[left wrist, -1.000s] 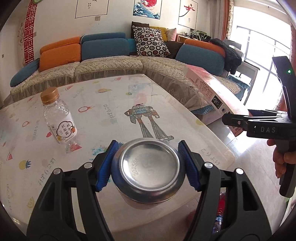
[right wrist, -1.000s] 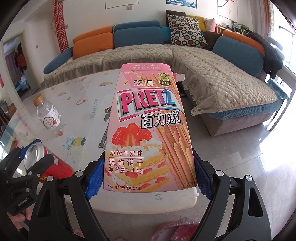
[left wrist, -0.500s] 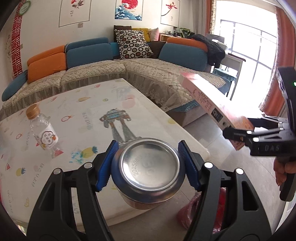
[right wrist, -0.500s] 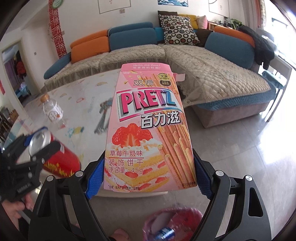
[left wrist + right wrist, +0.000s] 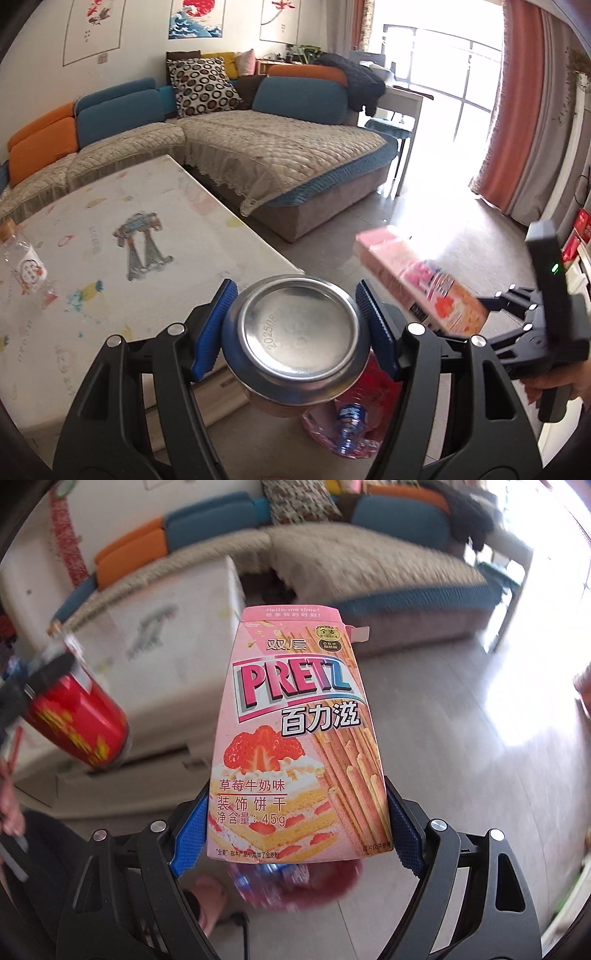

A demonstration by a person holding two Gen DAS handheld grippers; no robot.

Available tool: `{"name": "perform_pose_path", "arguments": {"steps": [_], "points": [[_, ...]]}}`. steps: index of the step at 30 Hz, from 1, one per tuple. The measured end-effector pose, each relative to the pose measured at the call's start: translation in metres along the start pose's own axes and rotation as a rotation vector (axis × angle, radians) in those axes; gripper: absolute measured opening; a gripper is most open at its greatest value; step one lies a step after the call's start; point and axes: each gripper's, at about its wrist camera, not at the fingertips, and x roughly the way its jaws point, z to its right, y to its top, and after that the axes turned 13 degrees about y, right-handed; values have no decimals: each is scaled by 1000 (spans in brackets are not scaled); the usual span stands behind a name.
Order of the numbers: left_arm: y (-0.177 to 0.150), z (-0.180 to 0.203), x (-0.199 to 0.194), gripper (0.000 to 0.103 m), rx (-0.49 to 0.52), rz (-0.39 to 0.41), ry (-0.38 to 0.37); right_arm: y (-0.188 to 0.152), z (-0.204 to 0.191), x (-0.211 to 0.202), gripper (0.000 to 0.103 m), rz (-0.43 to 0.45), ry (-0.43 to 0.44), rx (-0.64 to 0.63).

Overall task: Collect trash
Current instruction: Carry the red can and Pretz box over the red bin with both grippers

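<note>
A living room lay ahead, with a quilted beige corner sofa (image 5: pixel 280 147) bearing blue and orange cushions, grey floor tiles, and a pale surface (image 5: pixel 110 258) printed with cartoon drawings. A small clear plastic bottle with a tan cap (image 5: pixel 22 258) stood upright near the surface's far left edge.

The left hand-held gripper (image 5: pixel 295 328) was held out past the surface's near corner, above the floor, its blue-padded fingers (image 5: pixel 212 328) clamped on either side of a red aluminium drink can (image 5: pixel 295 339). The can lay along the fingers with its silver base toward the camera; in the right wrist view its red body (image 5: pixel 77 727) hung tilted in the air in front of the surface.

The right hand-held gripper (image 5: pixel 295 834) was closed on the lower end of a pink cardboard Pretz biscuit box (image 5: pixel 299 734), its blue pads (image 5: pixel 188 834) pressed to the box's two narrow sides and the printed face turned up toward the camera. In the left wrist view the box (image 5: pixel 417 284) slanted down to the right, just beside the can, with the person's hand (image 5: pixel 554 384) wrapped round the handle at the right edge.

On the floor below both grippers sat a pink plastic trash bag (image 5: pixel 354 428), open, with a blue-labelled crushed bottle (image 5: pixel 349 417) inside.
</note>
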Motion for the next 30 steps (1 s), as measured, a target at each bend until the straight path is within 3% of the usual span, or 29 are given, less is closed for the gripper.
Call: {"name": "perform_pose_path", "arguments": {"steps": [8, 14, 30], "points": [[-40, 50, 22, 64, 62, -80, -76, -67, 23, 50, 83, -161, 20, 91], [-73, 76, 51, 64, 116, -181, -71, -96, 34, 82, 83, -222, 52, 152], [-106, 90, 76, 64, 129, -270, -72, -110, 49, 160, 84, -424, 68, 242]]}}
